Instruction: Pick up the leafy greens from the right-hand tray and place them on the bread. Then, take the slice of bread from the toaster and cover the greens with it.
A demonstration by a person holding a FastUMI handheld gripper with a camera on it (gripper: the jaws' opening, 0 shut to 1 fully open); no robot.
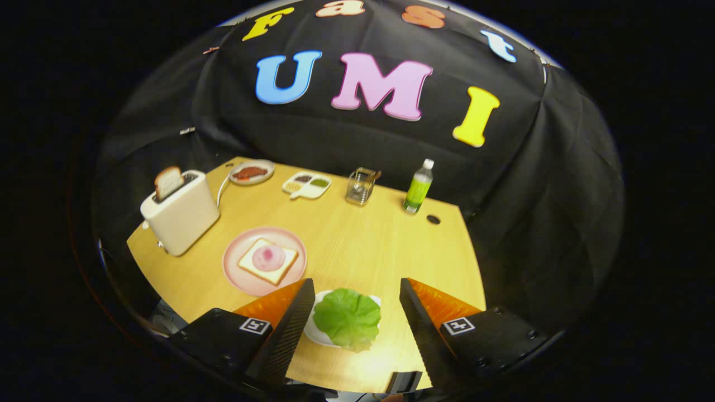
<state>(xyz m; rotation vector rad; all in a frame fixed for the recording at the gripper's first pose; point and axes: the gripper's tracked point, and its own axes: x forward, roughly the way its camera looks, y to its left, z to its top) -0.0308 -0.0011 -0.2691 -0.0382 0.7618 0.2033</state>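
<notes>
Green leaf (347,317) hides most of its tray (310,333), between spread gripper (356,295) fingers.

Green leafy greens (347,319), pink plate (237,277), cream toaster (181,215), pale wood-grain table (357,245)

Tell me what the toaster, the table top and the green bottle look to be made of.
Toaster: likely plastic, cream, smooth with a soft sheen.
Table: wood or wood-look laminate, with fine straight grain and a matte finish.
Green bottle: probably clear plastic holding green liquid, with a white cap; too small to be sure.
The gripper is open above the leafy greens.
</notes>
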